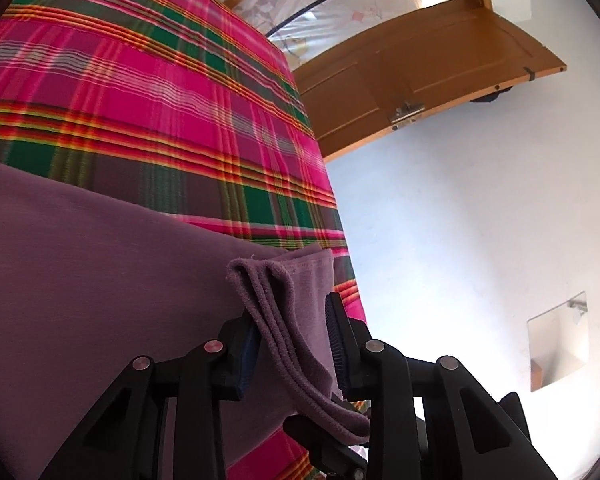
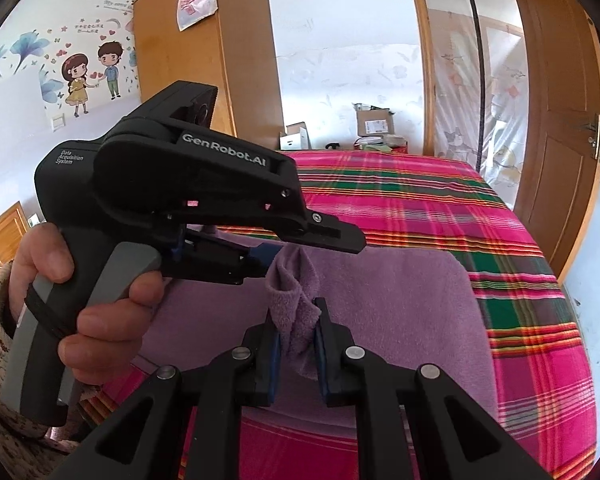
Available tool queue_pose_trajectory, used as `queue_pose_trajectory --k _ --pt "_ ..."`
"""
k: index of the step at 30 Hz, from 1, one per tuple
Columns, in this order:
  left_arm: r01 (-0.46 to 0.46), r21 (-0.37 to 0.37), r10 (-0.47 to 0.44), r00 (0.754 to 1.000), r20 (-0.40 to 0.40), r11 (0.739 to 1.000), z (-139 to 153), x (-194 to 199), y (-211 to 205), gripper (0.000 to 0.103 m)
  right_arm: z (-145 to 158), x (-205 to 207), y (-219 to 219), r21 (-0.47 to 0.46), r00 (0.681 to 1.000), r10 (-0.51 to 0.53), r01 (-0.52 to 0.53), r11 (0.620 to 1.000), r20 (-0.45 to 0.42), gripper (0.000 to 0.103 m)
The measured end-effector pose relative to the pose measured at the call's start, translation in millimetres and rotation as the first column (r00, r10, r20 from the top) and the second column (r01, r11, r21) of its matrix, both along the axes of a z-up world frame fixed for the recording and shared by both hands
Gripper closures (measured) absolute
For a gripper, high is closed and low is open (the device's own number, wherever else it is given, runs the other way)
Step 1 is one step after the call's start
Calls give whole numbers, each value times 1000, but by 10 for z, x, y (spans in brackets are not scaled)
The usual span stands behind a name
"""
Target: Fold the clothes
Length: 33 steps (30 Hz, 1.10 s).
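Garment: a purple fleece garment (image 2: 380, 308) lies spread on the plaid bedspread (image 2: 520, 280), with a bunched section lifted near its front edge
Left gripper (image 1: 296, 344): fingers apart, with a folded hem of the purple cloth draped loosely between the blue pads (image 1: 336, 344); a gap shows beside the right pad, so the cloth is not pinched
Right gripper (image 2: 296, 344): fingers drawn in on a raised tuft of the same cloth, pads pressing it from both sides
Hand: a hand (image 2: 60, 304) in a speckled sleeve holds the left gripper's grey handle, seen in the right wrist view
Relation: the left gripper's tip sits just above the tuft that the right gripper clamps
Background: wooden door (image 1: 420, 76), white wall (image 1: 480, 220), cardboard boxes (image 2: 374, 124) beyond the bed
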<state>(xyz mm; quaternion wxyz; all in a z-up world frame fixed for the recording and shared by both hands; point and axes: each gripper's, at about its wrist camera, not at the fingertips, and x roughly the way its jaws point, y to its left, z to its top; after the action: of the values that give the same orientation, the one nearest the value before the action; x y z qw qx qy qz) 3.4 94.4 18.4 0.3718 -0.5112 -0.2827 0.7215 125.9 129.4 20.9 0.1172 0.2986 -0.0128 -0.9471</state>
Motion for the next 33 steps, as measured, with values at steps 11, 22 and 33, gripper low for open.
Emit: queue_pose_trajectory --k 11,22,33 --pt "-61 -18 61 998 3 998 -37 -119 -269 72 -38 -124 -239 -20 999 42 -42 999 19 88" --pt "-115 -29 115 993 1 993 -58 -25 -586 72 -101 -164 -410 -34 996 90 -89 995 29 88" --pt "-177 -88 171 983 -71 980 86 106 -751 72 -293 -255 -477 -73 992 103 -98 992 71 88"
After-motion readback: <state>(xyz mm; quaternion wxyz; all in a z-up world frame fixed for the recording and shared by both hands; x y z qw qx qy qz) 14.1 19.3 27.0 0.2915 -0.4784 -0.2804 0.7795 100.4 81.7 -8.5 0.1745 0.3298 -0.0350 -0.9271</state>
